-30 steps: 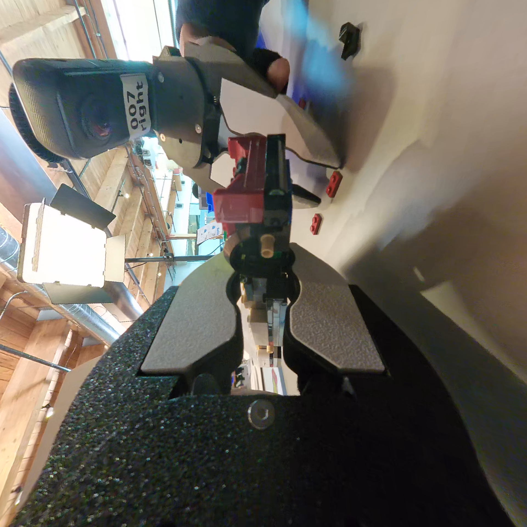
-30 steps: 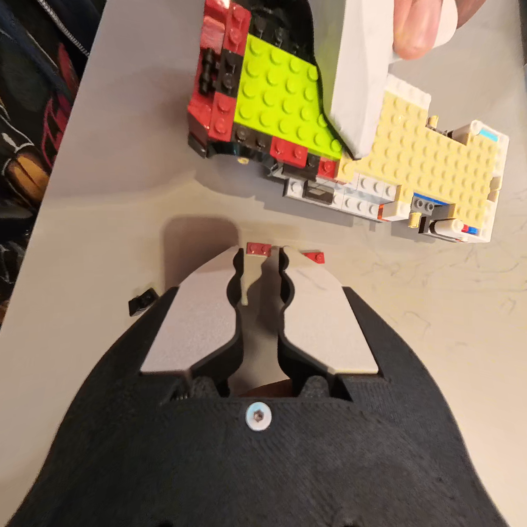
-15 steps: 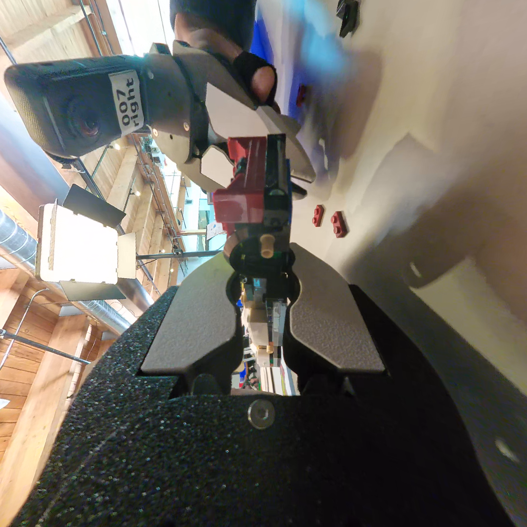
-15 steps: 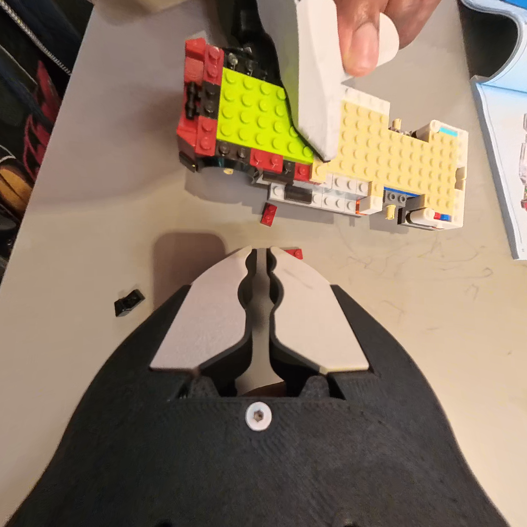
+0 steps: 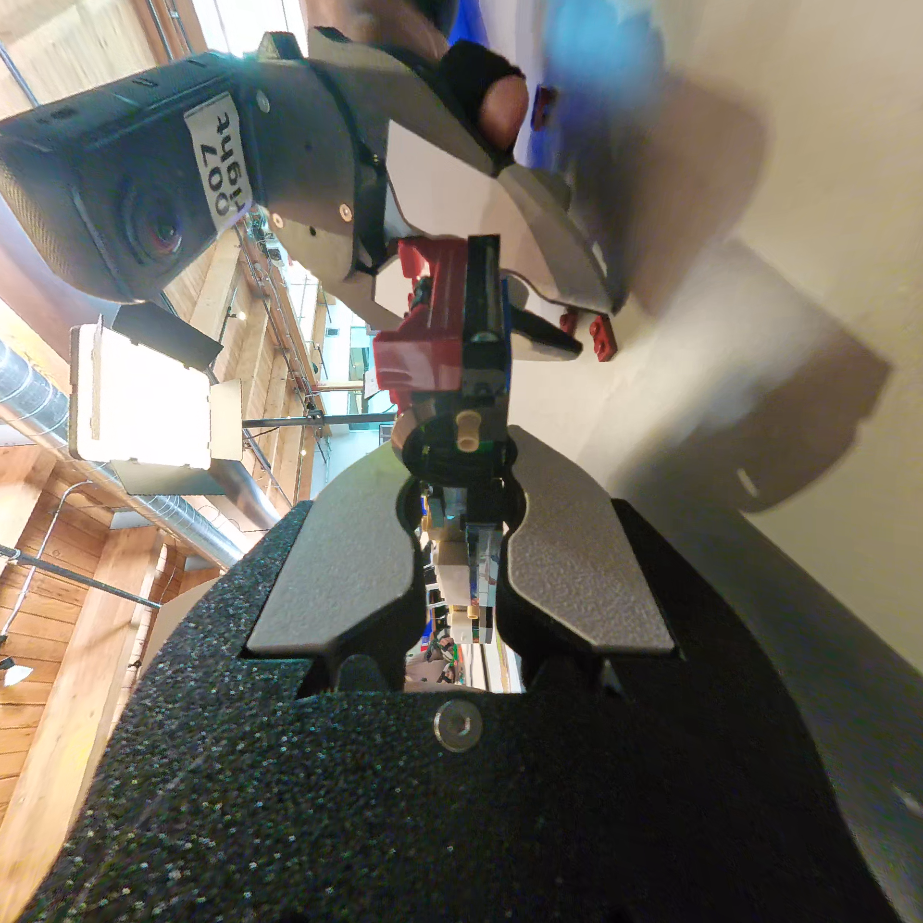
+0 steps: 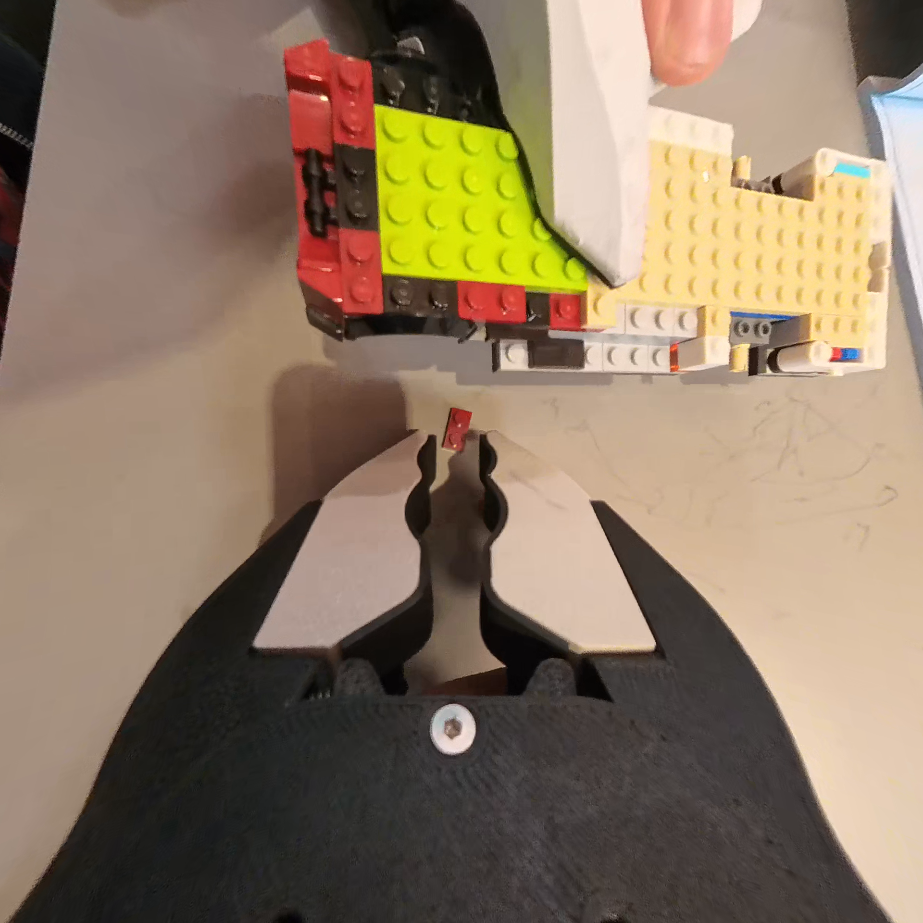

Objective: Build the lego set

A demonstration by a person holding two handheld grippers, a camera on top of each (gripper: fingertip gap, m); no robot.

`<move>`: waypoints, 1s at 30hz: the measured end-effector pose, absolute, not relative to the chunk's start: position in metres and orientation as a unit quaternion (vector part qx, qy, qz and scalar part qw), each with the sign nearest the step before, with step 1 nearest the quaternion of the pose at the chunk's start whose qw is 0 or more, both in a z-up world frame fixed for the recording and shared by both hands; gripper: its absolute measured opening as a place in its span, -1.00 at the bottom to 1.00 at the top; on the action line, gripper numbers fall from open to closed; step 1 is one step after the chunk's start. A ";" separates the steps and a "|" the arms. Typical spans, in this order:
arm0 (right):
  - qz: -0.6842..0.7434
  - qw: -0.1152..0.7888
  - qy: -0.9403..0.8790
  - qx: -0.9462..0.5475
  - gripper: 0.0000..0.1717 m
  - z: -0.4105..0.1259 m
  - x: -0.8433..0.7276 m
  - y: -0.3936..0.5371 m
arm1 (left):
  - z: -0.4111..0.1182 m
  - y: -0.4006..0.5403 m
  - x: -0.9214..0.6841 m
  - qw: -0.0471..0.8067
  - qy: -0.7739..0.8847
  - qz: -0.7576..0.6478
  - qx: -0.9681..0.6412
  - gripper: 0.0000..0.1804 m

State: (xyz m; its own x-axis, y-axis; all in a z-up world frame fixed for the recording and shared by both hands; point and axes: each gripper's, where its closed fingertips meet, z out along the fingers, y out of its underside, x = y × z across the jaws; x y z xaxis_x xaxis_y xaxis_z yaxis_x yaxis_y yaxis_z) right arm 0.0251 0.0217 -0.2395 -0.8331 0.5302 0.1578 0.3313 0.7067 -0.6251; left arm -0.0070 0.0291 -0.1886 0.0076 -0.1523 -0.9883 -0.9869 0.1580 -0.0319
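My left gripper (image 5: 459,449) is shut on a brick-built model (image 5: 434,344), seen edge-on in the left wrist view. In the right wrist view the model (image 6: 449,200) shows lime, tan, dark red and black studded tops, and hangs just above the table with the left gripper's finger (image 6: 594,175) across it. My right gripper (image 6: 454,439) is open, tips down at the table. A small dark red two-stud plate (image 6: 458,423) lies between its fingertips, with a gap on each side. The left wrist view shows the right gripper (image 5: 584,324) over two red plates (image 5: 602,339).
The beige, scratched table (image 6: 699,499) runs under both grippers. A blue-edged booklet (image 6: 904,150) lies at the right edge. A hand (image 6: 684,40) grips the left gripper. A lamp panel (image 5: 145,399) and wooden walls show behind in the left wrist view.
The right gripper's fingers narrowed on nothing half a second ago, then spread again and moved forward, so the red plate now lies between its tips. The model stayed in the left grasp.
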 end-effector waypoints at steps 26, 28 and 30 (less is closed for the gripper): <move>0.386 0.221 -0.838 -0.315 -0.93 -0.181 0.002 0.057 | -0.171 0.022 -0.017 0.493 0.535 0.458 -0.510 -0.69; 0.397 0.218 -0.832 -0.320 -0.93 -0.166 0.000 0.055 | -0.169 0.023 -0.020 0.488 0.530 0.471 -0.510 -0.69; 0.404 0.212 -0.828 -0.326 -0.93 -0.153 -0.004 0.052 | -0.167 0.025 -0.023 0.483 0.524 0.483 -0.509 -0.69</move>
